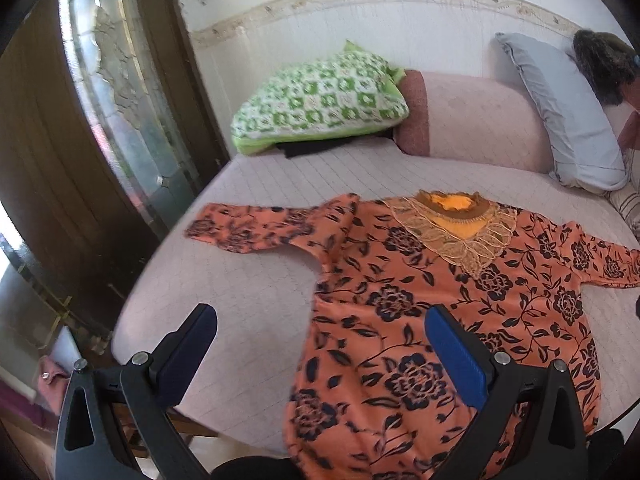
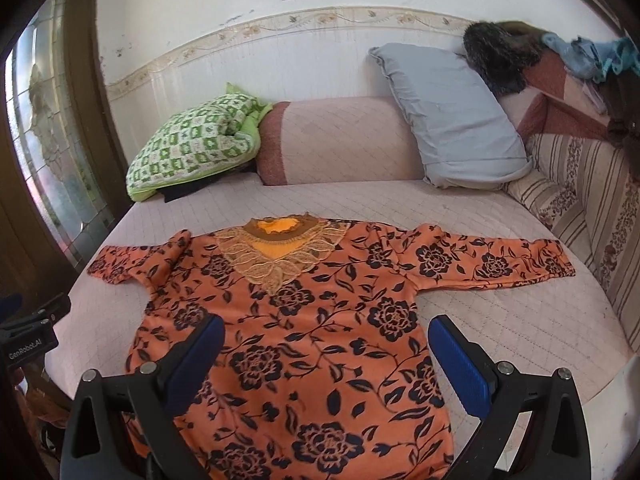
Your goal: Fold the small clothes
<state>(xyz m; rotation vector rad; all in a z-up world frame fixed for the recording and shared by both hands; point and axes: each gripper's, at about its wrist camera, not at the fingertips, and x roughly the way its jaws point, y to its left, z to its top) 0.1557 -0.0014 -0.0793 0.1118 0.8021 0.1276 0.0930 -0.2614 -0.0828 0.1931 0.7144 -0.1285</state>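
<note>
Right wrist view: an orange flowered top (image 2: pixel 304 320) is seen spread flat on the bed (image 2: pixel 460 208), collar away, sleeves out sideways. Both grippers (image 2: pixel 326 356) (image 1: pixel 320 344) are held empty, jaws wide, above its hem end.

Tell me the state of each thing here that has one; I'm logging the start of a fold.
orange floral top: spread flat on the bed, front up, both sleeves out, unfolded.
left gripper: open, empty, above the top's lower left part.
right gripper: open, empty, above the top's lower part.
green checked blanket: bundled, against the bolster.
grey pillow: propped upright.
</note>
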